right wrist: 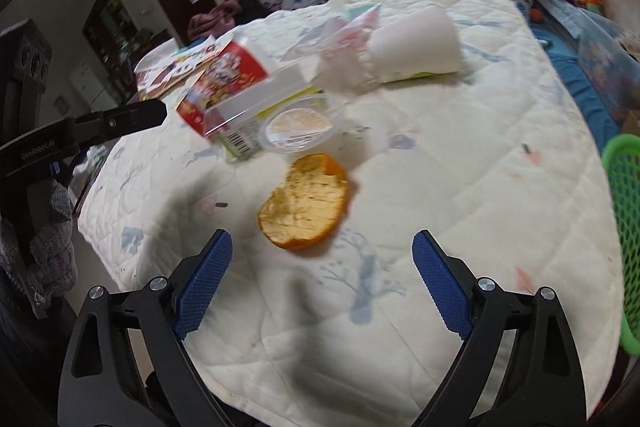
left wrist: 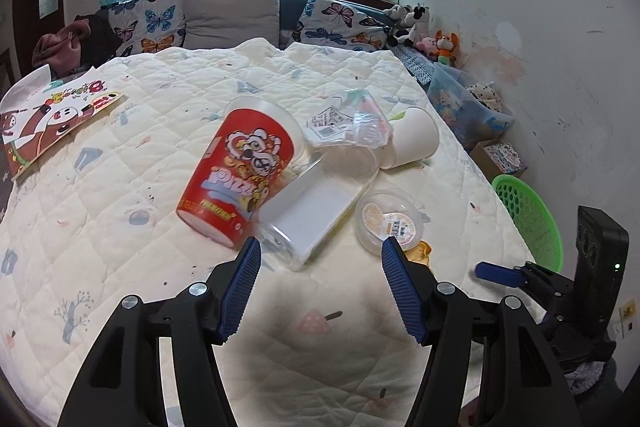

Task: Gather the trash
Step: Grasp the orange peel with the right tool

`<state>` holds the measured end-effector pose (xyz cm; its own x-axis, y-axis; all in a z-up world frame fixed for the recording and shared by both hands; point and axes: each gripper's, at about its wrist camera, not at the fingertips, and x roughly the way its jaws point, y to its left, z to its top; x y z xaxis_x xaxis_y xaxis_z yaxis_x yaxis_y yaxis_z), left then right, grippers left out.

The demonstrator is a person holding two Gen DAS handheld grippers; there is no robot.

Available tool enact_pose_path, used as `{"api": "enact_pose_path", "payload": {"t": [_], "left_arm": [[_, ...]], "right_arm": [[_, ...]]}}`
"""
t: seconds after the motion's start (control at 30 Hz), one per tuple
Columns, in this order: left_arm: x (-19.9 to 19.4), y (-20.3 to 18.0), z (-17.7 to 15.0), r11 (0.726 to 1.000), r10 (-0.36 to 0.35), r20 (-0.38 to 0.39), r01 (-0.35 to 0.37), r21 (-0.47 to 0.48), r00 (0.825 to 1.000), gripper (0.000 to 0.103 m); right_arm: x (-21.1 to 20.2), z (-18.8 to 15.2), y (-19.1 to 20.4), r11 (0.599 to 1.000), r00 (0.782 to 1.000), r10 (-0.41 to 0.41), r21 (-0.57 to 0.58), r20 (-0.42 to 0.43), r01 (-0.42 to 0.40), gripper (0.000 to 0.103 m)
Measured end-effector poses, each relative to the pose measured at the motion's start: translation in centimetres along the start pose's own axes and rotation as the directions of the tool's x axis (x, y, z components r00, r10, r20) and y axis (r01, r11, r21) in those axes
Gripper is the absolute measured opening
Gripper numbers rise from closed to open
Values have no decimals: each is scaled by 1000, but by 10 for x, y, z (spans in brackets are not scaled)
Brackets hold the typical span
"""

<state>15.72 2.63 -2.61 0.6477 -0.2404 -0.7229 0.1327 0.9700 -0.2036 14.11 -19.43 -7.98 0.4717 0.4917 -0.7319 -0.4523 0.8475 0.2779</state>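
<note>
Both the left gripper (left wrist: 320,259) and right gripper (right wrist: 322,251) gape empty over the bed (left wrist: 120,207). Straddle the orange peel (right wrist: 304,203) with the right one, pinching its edges lightly, then carry it to the green basket (right wrist: 628,227)

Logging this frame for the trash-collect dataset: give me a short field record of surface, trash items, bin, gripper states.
surface: quilted bed cover
trash pile: red snack cup on its side, clear plastic box, white paper cup on its side, crumpled clear wrapper, small lidded tub
loose item: orange peel, apart from the pile
bin: green basket, beside the bed on the right
left gripper: open, empty, facing the clear box
right gripper: open, empty, facing the peel
</note>
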Motion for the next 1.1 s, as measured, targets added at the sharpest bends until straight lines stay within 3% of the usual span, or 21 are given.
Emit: {"api": "enact_pose_path", "payload": {"t": [0.3,0.6,0.77,0.83,1.1], "left_arm": [[4,19,-5,999,-1,-22,0,-42,1000,61],[12,19,-3,999,-4,-37,2,-48,999,61],[18,15,-2,999,-10,-49,8,-39,999,61],[20,13,-3,999,-12,-56,10,-34,998,61],[33,-8,-7,999,-43,-85,44,17,995,61]], "right_arm": [[35,13,16,991,997,27,-129,-78,-37,90],[55,18,26,963,993,-19,-269,-118,-13,89],[59,19,27,947,992,-54,-321,-112,15,74],[57,18,25,943,992,-72,-332,-102,35,64],[37,17,15,962,996,-46,-271,-72,24,45]]}}
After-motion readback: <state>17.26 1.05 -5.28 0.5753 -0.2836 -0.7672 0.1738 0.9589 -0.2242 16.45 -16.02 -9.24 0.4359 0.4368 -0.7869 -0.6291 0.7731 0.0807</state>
